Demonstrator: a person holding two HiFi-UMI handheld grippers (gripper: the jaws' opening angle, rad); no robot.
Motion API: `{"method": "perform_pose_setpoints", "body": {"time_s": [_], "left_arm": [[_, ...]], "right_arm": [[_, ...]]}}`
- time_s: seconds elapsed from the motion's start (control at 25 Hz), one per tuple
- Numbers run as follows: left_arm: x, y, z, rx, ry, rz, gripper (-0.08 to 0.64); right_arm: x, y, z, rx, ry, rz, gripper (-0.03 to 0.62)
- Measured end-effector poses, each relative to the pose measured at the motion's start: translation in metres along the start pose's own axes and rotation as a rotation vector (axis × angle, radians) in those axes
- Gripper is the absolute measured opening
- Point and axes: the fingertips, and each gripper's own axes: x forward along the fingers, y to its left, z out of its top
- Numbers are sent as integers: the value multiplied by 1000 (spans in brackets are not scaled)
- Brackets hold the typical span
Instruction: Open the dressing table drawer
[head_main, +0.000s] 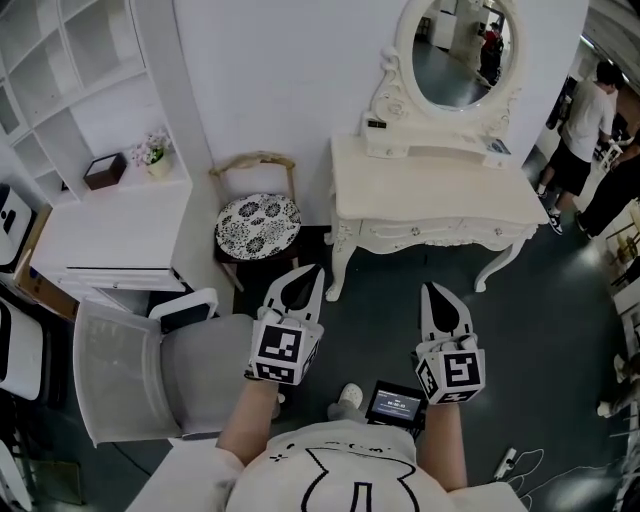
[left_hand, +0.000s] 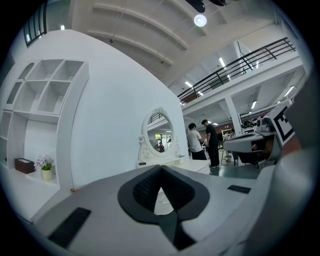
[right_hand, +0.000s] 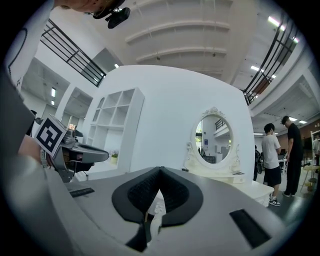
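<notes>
The dressing table (head_main: 440, 200) is cream. The stool cushion (head_main: 258, 226) is white with a black flower pattern. The floor (head_main: 560, 330) is dark grey, the shelf unit (head_main: 110, 230) plain white.

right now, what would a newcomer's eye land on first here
The cream dressing table with its ornate oval mirror stands against the white wall, upper centre-right. In the foreground the left claw and right claw, both shut and empty, point toward it; a patterned chair sits to its left.
</notes>
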Motion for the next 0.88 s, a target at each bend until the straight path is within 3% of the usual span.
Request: {"method": "perform_pose_setpoints", "body": {"time_s": [0.36,0.88], "left_arm": [[81,6,0,-11,21,68,29],[136,29,-15,-32,68,126,29]], "right_arm": [[65,-70,-13,27,10,44,11],[120,-100,-33,76,16,120,11]]}}
